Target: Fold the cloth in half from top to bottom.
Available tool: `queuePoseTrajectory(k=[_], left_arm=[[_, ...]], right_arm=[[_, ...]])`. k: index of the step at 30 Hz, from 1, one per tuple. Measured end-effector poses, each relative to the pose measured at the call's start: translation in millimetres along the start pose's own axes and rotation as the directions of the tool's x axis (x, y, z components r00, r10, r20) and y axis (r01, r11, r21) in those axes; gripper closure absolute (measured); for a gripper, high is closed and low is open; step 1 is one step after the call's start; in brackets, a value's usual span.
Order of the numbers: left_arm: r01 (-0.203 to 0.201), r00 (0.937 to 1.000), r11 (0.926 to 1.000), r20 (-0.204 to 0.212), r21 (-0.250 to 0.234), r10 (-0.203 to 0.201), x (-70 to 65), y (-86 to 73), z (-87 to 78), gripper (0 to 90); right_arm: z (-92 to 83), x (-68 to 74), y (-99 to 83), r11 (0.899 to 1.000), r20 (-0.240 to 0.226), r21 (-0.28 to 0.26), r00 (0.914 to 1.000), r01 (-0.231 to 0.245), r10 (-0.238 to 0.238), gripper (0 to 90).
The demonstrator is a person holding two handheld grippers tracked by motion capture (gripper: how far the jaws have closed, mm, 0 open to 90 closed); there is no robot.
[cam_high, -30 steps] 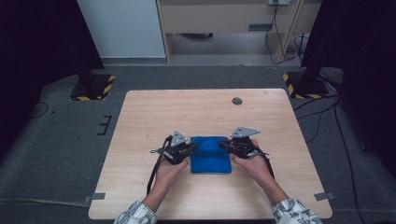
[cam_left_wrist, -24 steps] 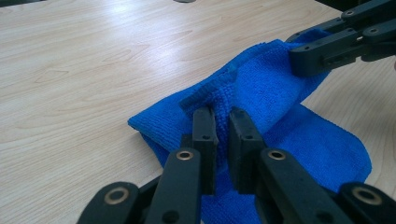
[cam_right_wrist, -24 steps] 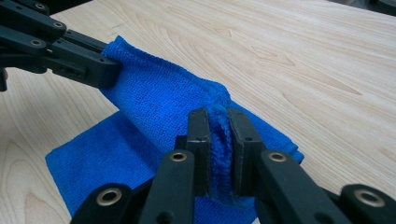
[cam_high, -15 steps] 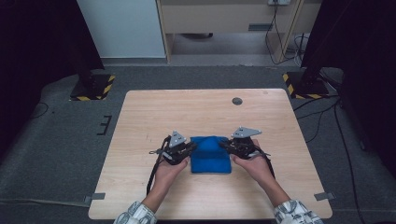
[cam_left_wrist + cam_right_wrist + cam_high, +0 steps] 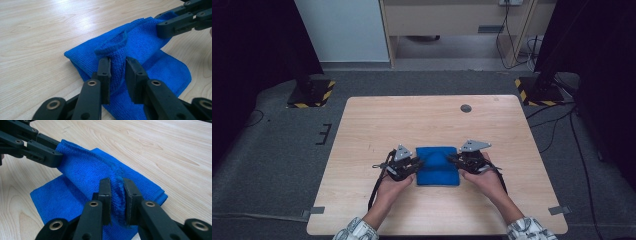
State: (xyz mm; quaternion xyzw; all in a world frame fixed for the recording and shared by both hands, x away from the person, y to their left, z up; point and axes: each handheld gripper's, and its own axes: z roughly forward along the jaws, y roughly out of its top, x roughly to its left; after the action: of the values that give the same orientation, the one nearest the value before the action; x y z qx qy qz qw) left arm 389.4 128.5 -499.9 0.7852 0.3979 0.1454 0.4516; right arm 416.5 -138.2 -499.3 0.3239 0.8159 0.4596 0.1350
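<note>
Showing a blue cloth (image 5: 438, 165) lying folded on the near half of a wooden table (image 5: 412, 120), between two hand-held grippers. Judging it soft, light and limp, likely sagging and unfolding wherever unsupported, with a plush pile giving the pads good purchase; best taken by a pinched-up ridge near each side edge, as is being done here. Reaching in from the cloth's left with the left gripper (image 5: 117, 67), jaws having just been opening, now standing a little apart with an upright fold of cloth loosely between them rather than clamped. Pinching a raised ridge on the opposite edge with the right gripper (image 5: 117, 190), jaws nearly closed and pressing the pile flat. Holding both grippers low and nearly level, tips pointing inward toward each other, with the left hand (image 5: 392, 182) and right hand (image 5: 484, 177) resting close to the tabletop, forearms coming in from the near edge.
</note>
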Motion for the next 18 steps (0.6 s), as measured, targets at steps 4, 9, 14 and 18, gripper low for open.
queuePoseTrajectory(k=[4, 9, 14, 18], left_arm=[[-0.005, 1.0000, 1.0000, -0.003, 0.005, 0.005, -1.2, -1.2, -3.7, 64.2], [0.038, 0.9992, 0.9992, 0.010, -0.009, -0.038, -0.7, -1.5, -14.4, 47.7], [0.051, 0.9986, 0.9971, -0.011, -0.057, -0.051, 3.9, 4.5, -23.8, 39.6], [0.067, 0.9958, 0.9931, -0.056, -0.097, -0.072, 13.6, 7.8, -28.7, 36.0]], right_arm=[[0.9, 1.9, -0.2, 1.000, -0.006, 0.001, 1.0000, 0.003, -0.003, 80.2], [1.9, 2.6, -1.1, 1.000, -0.007, 0.001, 1.0000, 0.002, -0.002, 80.4], [2.4, 2.9, -1.1, 1.000, -0.009, -0.011, 0.9999, -0.011, 0.011, 80.3], [1.9, 4.8, -1.4, 1.000, -0.018, -0.011, 0.9998, -0.008, 0.008, 79.5]])
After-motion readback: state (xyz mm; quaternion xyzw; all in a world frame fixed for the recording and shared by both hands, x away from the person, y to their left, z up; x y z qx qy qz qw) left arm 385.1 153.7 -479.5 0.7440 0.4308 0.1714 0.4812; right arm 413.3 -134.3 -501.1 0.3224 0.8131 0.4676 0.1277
